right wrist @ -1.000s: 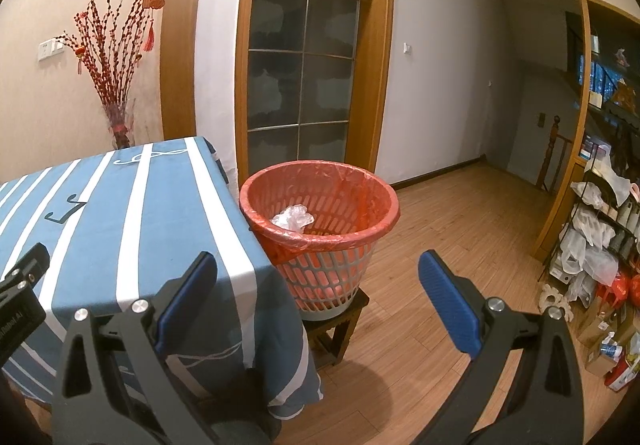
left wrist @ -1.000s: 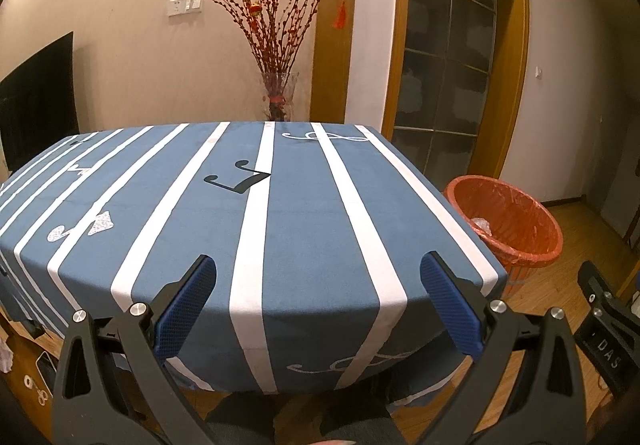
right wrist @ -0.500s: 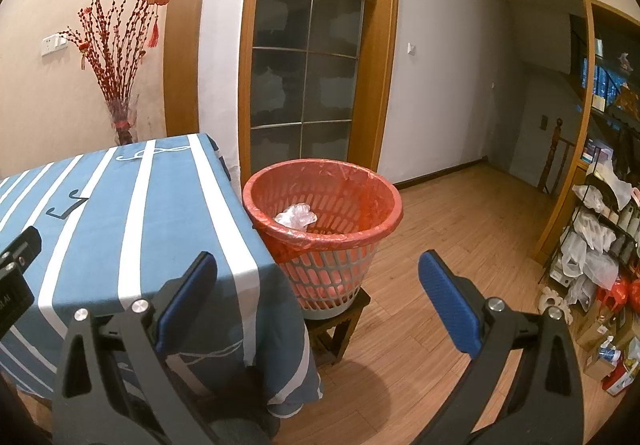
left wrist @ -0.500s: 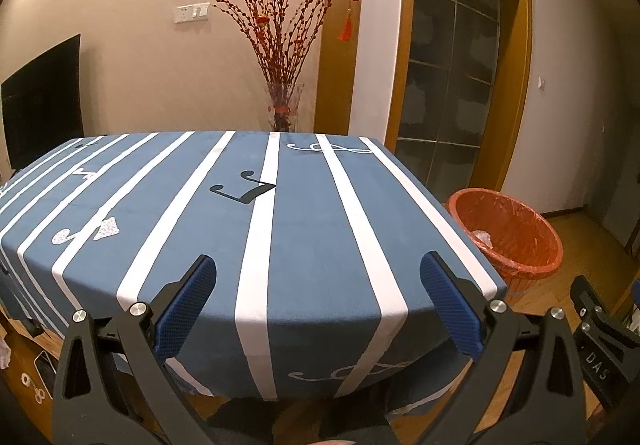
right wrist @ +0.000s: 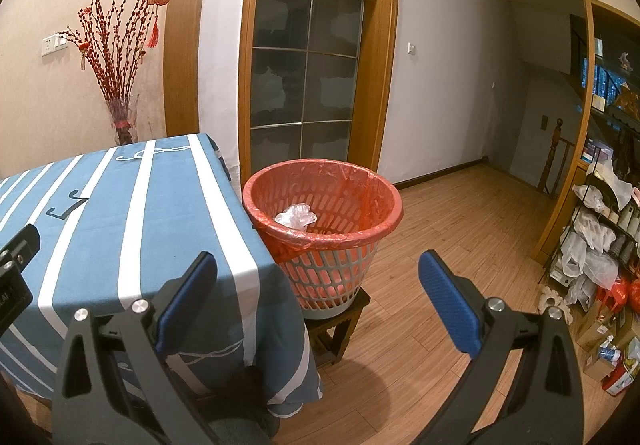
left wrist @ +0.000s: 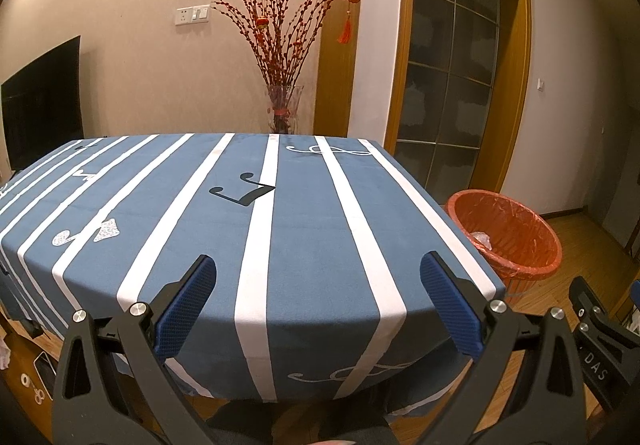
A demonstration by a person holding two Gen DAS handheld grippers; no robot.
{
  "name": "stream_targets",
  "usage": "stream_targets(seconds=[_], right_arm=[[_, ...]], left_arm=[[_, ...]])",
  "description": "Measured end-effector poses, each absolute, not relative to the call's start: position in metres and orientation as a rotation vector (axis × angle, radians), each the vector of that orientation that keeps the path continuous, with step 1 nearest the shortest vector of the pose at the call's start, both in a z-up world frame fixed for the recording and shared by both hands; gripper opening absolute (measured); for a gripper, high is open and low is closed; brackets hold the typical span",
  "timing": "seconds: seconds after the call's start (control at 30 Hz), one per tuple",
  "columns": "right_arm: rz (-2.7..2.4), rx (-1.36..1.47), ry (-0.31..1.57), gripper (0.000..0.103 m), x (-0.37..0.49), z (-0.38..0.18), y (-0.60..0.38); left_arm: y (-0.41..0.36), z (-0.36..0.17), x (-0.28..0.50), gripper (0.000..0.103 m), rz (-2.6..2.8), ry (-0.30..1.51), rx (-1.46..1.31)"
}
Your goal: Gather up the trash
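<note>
Two grippers, both empty. Left gripper: jaws spread wide, nothing between the blue pads, held over the near edge of the tabletop. Compared with a second ago, pulled back and raised a little: far edge of the blue striped cloth lower in the left wrist view, more wall visible above it. Black music note printed near the cloth's middle, silver note toward the left, no loose item visible anywhere on the cloth. Vase of red branches behind the far edge, dark screen at far left. Just past the right edge of the tabletop, red-lined waste basket, now seen lower and farther right in the left wrist view than before.

Right gripper: jaws equally wide apart, holding nothing, pointed at the gap between cloth corner and basket. Basket set on a small dark wooden stool, touching or nearly touching the hanging cloth. Crumpled clear plastic trash lying inside against the left wall, unmoved since the earlier frame. Slightly closer and higher in the right wrist view than a second ago. Cluttered shelving at far right.
</note>
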State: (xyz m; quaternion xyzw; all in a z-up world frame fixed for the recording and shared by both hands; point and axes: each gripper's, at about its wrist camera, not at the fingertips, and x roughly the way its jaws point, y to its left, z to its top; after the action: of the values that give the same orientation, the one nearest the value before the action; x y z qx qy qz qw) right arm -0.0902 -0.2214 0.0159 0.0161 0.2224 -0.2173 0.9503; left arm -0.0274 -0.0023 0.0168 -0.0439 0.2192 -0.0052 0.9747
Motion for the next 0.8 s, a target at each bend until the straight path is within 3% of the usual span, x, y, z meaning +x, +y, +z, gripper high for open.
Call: stream_targets(seconds=[0.8], right_arm=[[-0.441, 0.032, 0.452, 0.099, -0.0905, 0.0164, -0.2229]], left_arm=[[-0.0051, 0.0151, -0.0274, 0.100, -0.015, 0.449, -0.088]])
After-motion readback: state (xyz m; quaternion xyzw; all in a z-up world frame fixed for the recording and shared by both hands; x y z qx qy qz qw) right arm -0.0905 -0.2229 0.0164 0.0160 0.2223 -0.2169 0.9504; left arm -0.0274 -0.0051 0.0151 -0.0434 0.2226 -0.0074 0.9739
